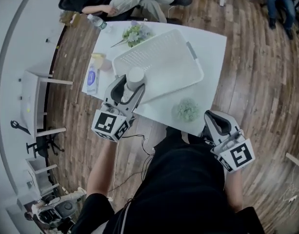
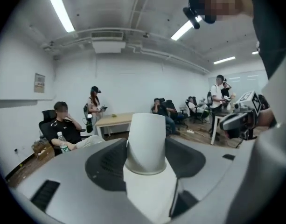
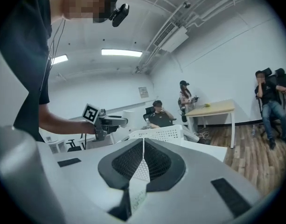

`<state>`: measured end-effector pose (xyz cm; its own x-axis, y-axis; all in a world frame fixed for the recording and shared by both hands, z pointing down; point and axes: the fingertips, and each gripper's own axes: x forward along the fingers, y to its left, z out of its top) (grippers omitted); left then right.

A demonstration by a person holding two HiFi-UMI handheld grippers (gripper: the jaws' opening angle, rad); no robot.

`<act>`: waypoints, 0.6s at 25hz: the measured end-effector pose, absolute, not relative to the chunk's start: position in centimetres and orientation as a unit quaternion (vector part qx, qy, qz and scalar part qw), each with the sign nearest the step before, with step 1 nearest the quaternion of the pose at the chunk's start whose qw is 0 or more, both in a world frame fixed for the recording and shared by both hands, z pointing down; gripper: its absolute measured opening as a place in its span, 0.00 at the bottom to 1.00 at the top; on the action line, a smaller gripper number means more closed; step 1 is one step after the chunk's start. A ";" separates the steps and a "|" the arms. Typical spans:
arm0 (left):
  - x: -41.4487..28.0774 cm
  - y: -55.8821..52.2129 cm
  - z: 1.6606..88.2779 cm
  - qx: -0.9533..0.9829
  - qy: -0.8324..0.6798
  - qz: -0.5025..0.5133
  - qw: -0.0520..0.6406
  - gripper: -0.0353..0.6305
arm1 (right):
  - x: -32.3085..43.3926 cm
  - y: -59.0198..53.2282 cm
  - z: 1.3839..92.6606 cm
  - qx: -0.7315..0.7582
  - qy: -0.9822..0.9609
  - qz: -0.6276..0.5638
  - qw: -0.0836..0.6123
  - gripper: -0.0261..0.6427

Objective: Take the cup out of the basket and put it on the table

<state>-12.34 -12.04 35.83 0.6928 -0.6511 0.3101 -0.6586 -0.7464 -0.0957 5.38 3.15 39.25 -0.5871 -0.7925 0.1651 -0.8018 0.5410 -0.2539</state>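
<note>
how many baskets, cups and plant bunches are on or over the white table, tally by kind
baskets: 1, the white basket
cups: 1, the white cup, held in the left tongs
plant bunches: 2, the flower sprig and the green clump
total: 4

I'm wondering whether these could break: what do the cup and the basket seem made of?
The cup is probably plastic or paper: plain white, matt, no glassy shine; which one I cannot tell. The basket is likely moulded white plastic, since its walls and floor show a regular grid of small holes.
</note>
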 end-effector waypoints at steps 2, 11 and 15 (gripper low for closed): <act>-13.7 -9.7 35.2 0.910 -0.393 0.133 0.008 0.44 | 5.1 3.1 39.4 0.434 -0.888 0.153 0.017 0.08; -18.8 -1.3 39.3 0.850 -0.522 0.068 0.003 0.44 | 2.6 2.8 39.3 0.372 -0.916 0.146 0.035 0.08; -18.5 0.2 45.0 0.846 -0.528 0.077 0.018 0.44 | 1.9 3.3 39.3 0.362 -0.919 0.143 0.055 0.08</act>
<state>-18.45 0.15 44.95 0.4312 -0.8896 0.1504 -0.8953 -0.4425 -0.0505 1.89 3.34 39.35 -0.7314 -0.6505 0.2048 -0.6820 0.6964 -0.2234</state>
